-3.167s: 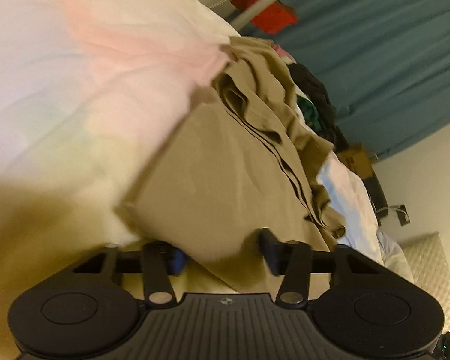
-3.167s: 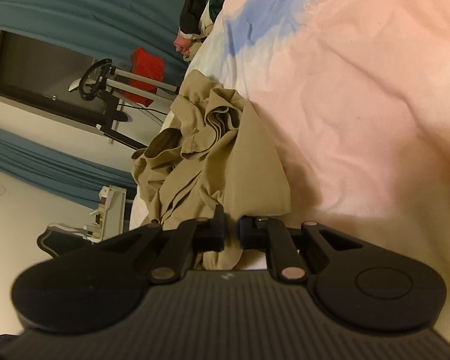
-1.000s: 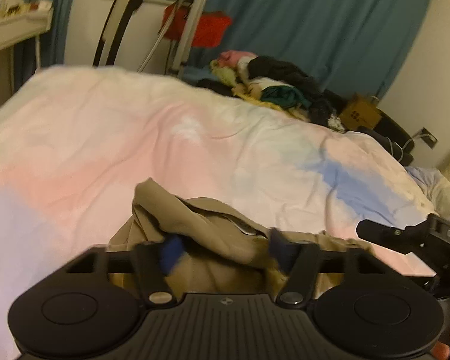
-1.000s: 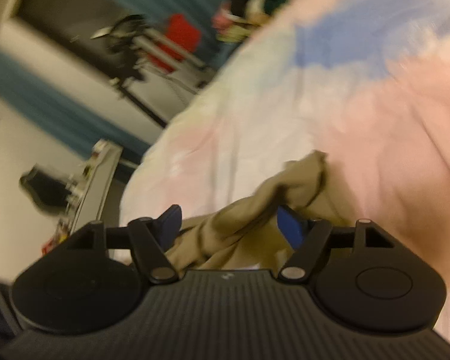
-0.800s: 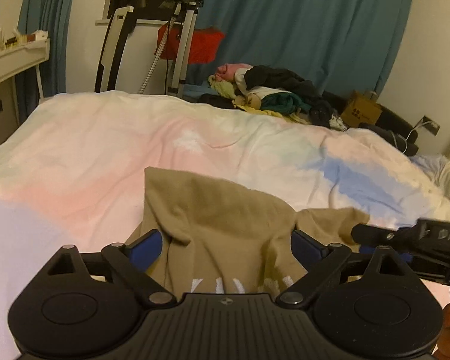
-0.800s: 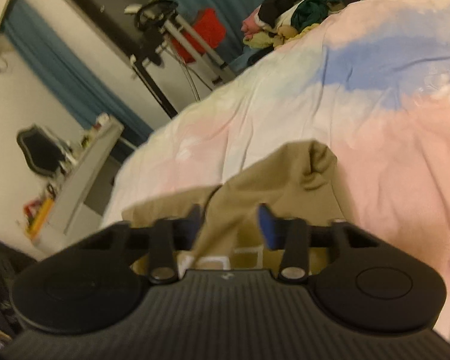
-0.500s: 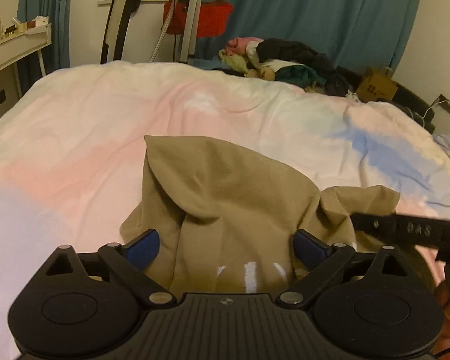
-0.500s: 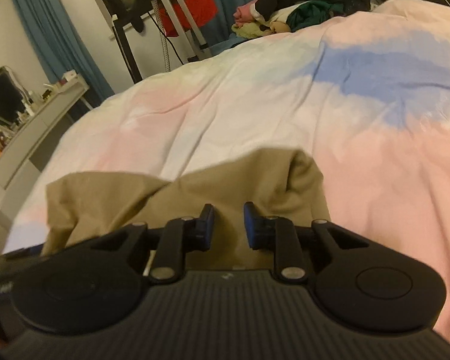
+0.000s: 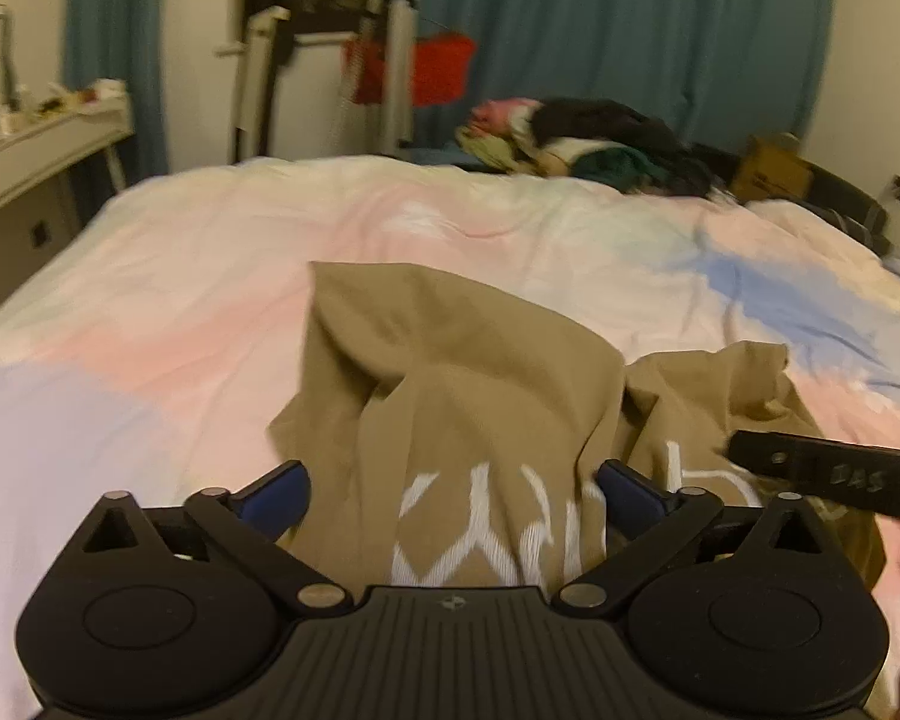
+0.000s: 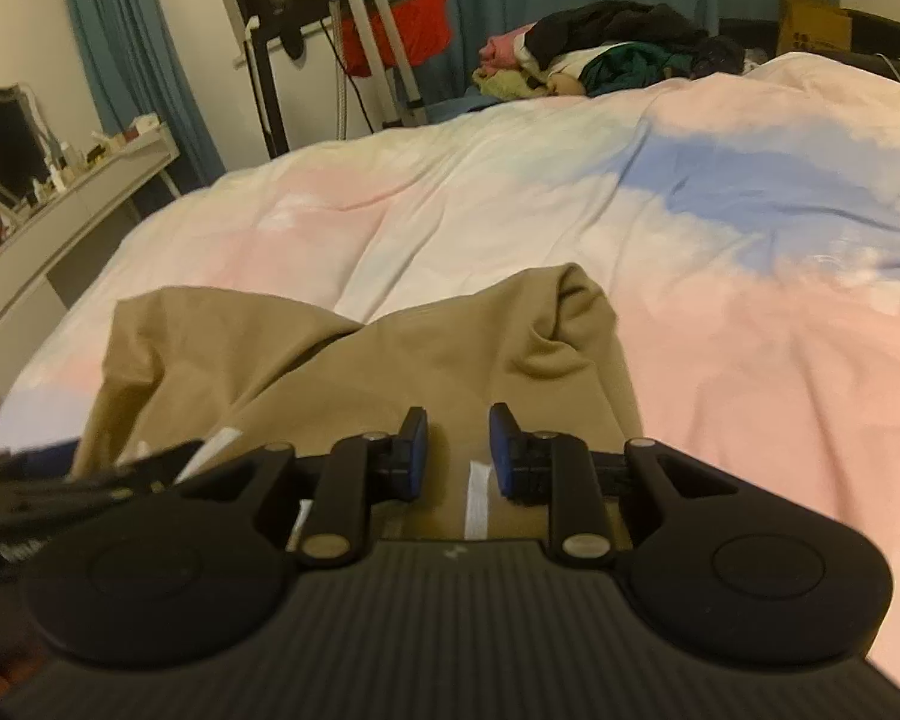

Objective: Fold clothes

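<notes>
Jaws of both grippers gape, left [image 9: 453, 489] wide, right [image 10: 457, 447] narrower, above the crumpled tan shirt [image 9: 480, 384].

You've got a pastel pink-blue-white duvet [image 9: 198, 276] over the bed, teal curtains [image 9: 600, 30] behind, a metal stand [image 10: 378, 48] with a red cloth [image 9: 432, 69] on it, a white dresser [image 10: 72, 204] on your left with a mirror [image 10: 3, 144] above, and a cardboard box [image 9: 774, 171] far right.
</notes>
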The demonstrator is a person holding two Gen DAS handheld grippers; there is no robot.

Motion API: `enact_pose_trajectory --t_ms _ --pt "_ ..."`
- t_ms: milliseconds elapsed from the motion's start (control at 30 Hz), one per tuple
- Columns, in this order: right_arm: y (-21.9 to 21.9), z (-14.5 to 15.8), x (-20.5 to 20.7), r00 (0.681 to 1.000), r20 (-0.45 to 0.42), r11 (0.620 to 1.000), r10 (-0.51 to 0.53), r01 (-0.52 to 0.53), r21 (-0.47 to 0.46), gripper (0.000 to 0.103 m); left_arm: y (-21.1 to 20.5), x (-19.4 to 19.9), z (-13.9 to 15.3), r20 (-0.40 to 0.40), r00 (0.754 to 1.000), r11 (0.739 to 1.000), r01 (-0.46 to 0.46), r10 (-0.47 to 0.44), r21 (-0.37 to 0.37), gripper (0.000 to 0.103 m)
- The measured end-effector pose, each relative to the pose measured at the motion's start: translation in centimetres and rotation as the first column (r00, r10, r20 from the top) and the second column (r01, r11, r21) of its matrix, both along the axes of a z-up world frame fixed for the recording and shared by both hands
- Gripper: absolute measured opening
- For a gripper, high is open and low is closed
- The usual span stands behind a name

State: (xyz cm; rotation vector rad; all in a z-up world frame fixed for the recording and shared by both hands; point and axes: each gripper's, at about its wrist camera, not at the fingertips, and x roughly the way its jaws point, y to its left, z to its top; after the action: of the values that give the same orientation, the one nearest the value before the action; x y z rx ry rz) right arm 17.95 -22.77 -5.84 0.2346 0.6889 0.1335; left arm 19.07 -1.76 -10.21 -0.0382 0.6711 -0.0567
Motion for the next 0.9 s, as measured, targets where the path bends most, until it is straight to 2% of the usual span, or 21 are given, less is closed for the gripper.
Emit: enact_pose_trajectory --t_ms 100,200,367,467,533,567,600,633,700,767,833,900 --pt "0.1 0.1 -0.5 1.000 0.010 1.000 -0.005 0.005 -0.012 0.026 -0.3 -1.5 -0.8 0.071 0.997 1.000 -0.025 0.024 0.012 0.103" --pt "0.7 -0.5 -0.5 1.000 0.029 0.998 0.010 -0.008 -0.062 0.026 -0.5 -1.9 -1.5 0.115 0.993 0.999 -0.013 0.009 0.040 0.103" --pt "1.1 -1.4 -0.4 0.999 0.038 0.996 0.013 -0.009 -0.089 0.026 0.4 -1.0 -1.5 0.056 0.998 1.000 -0.013 0.014 -0.017 0.103" --pt "0.4 -0.6 -0.7 1.000 0.018 0.999 -0.011 0.011 -0.035 0.026 1.6 -0.3 -0.7 -0.037 0.999 0.994 -0.033 0.029 -0.106 0.103" --pt "-0.5 0.2 -1.5 0.999 -0.011 0.998 -0.035 0.036 0.058 0.028 2.9 -0.3 0.0 -0.122 0.991 0.973 -0.074 0.047 -0.219 0.102" --pt "-1.1 0.6 -2.1 0.998 -0.029 0.991 -0.048 0.051 0.122 0.030 3.3 -0.8 0.4 -0.142 0.989 0.961 -0.088 0.052 -0.261 0.102" --pt "-1.7 0.7 -2.8 0.997 -0.050 0.979 -0.058 0.066 0.191 0.036 3.7 -1.3 0.9 -0.148 0.987 0.953 -0.097 0.055 -0.288 0.102" --pt "-2.2 0.8 -3.5 0.995 -0.071 0.963 -0.065 0.081 0.256 0.041 4.1 -2.0 1.5 -0.153 0.986 0.945 -0.104 0.058 -0.311 0.102" --pt "-3.4 0.6 -5.2 0.992 -0.105 0.913 -0.069 0.105 0.394 0.062 4.9 -3.3 2.5 -0.165 0.984 0.922 -0.119 0.061 -0.368 0.102" --pt "-4.2 0.0 -6.6 0.987 -0.146 0.839 -0.064 0.133 0.527 0.071 5.8 -4.4 2.8 -0.181 0.982 0.881 -0.127 0.047 -0.457 0.102" --pt "-4.8 -1.4 -7.4 0.976 -0.213 0.741 -0.047 0.177 0.647 0.072 6.8 -5.5 2.9 -0.196 0.980 0.828 -0.134 0.030 -0.544 0.102" --pt "-4.9 -3.4 -7.3 0.959 -0.284 0.660 -0.024 0.229 0.716 0.072 6.9 -5.7 2.3 -0.206 0.978 0.787 -0.123 -0.006 -0.604 0.102"
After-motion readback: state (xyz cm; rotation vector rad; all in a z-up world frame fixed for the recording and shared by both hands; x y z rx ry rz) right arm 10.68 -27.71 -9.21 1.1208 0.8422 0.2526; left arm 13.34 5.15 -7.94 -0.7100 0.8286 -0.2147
